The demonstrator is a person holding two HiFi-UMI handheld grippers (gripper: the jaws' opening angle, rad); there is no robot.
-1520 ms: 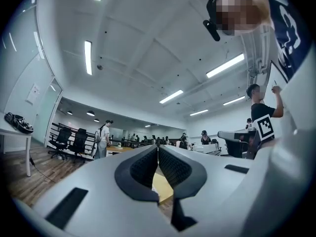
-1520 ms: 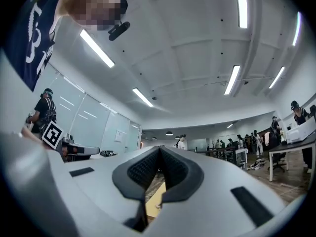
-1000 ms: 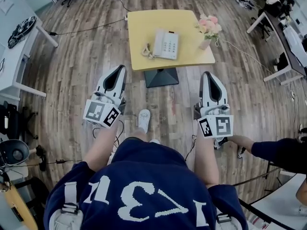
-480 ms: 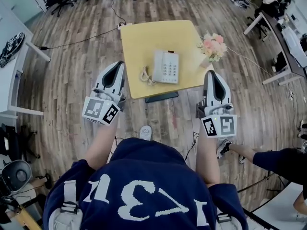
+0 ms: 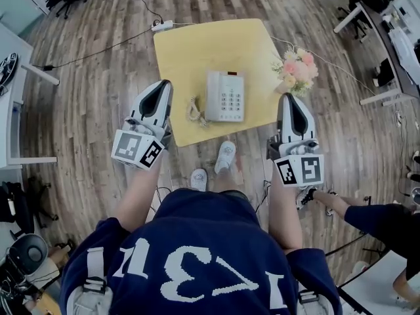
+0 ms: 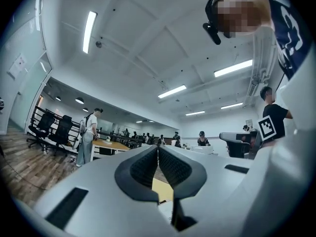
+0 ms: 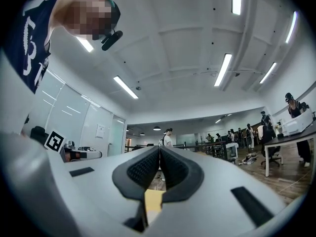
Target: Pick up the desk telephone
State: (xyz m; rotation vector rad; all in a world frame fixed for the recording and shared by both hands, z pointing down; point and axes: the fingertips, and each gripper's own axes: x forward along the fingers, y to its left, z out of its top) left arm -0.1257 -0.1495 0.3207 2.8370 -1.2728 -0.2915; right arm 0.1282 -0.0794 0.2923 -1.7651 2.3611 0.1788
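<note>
Item: white push-button desk telephone (image 5: 225, 96), which lay untouched on the square yellow surface (image 5: 197, 44), at 12 o'clock from the wearer. Tools: left hand-held gripper (image 5: 163, 85) and right hand-held gripper (image 5: 287, 98), both clenched, empty. Change: surface had drawn nearer; opening and reach judged outstanding.

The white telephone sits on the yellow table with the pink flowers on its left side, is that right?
Not quite. The flowers stand to the right of the telephone, by the right edge of the yellow table, as the head view shows. The rest holds: the white telephone does sit on that table.
</note>
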